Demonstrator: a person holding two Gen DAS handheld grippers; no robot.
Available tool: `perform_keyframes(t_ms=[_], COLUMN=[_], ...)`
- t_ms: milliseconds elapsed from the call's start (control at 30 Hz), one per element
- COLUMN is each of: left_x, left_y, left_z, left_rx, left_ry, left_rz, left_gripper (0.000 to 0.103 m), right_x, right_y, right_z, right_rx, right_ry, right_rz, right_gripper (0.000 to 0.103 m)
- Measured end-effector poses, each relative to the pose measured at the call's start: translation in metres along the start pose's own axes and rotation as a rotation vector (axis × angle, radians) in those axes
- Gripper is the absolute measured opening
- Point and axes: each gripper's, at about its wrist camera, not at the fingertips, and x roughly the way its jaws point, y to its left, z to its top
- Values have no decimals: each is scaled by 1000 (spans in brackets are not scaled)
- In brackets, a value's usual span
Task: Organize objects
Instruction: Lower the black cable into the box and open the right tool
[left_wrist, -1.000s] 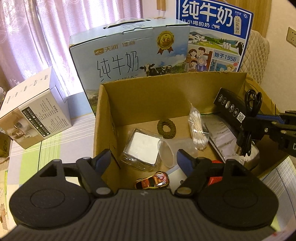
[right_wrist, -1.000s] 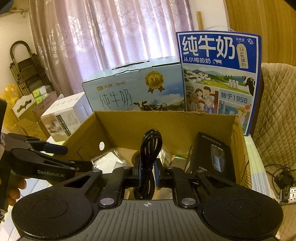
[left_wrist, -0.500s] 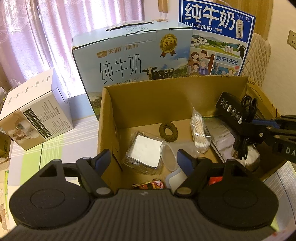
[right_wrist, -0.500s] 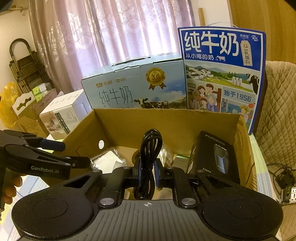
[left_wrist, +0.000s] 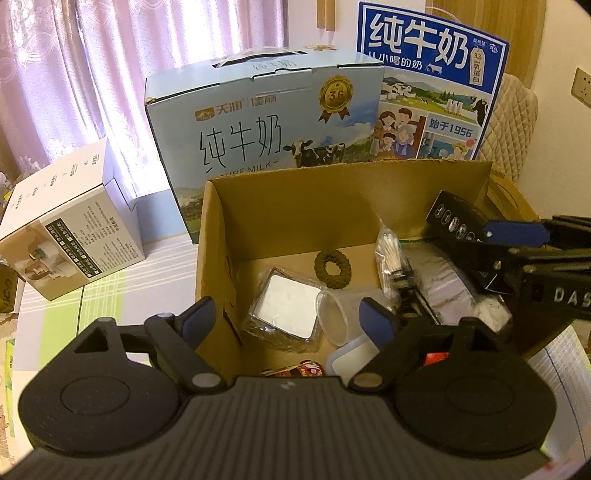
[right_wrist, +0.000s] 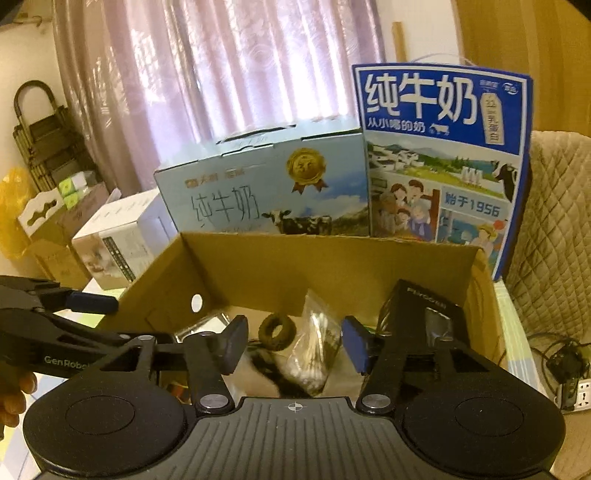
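Note:
An open cardboard box (left_wrist: 295, 206) (right_wrist: 332, 258) holds a brown hair ring (left_wrist: 332, 266) (right_wrist: 277, 331), a bag of cotton swabs (left_wrist: 391, 258) (right_wrist: 314, 354), a foil-wrapped white pad (left_wrist: 284, 310), a clear plastic cup (left_wrist: 340, 317), a toy car (left_wrist: 295, 369) and a black product box (left_wrist: 454, 221) (right_wrist: 424, 314). A black cable (left_wrist: 408, 299) (right_wrist: 266, 363) lies blurred inside the box. My left gripper (left_wrist: 284, 317) is open over the box's near left corner. My right gripper (right_wrist: 293, 345) is open and empty above the box; it also shows in the left wrist view (left_wrist: 517, 236).
Two milk cartons (left_wrist: 266, 122) (left_wrist: 432, 85) stand behind the box. A white appliance box (left_wrist: 70, 236) sits to the left on the striped tablecloth. A quilted chair (right_wrist: 554, 221) and a power strip (right_wrist: 576, 391) are to the right.
My right gripper opened and let go of the black cable, which dropped into the box. Both cameras drew back slightly.

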Motion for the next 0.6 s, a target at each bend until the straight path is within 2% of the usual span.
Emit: perform_keyframes(t_ms=[400,600], left_x=[-24,-51], left_y=[1,-3], left_z=[-6,-18], left_rx=[-41,-71], left_ry=[-17,-38], left_rz=[1,0], left_gripper=[96,99], right_x=[-35,-63], right_y=[-4,0], right_z=[-13,-27], right_rx=[39,31], right_ry=[-9,-15], right_rz=[-1,-4], right_gripper=[70,73])
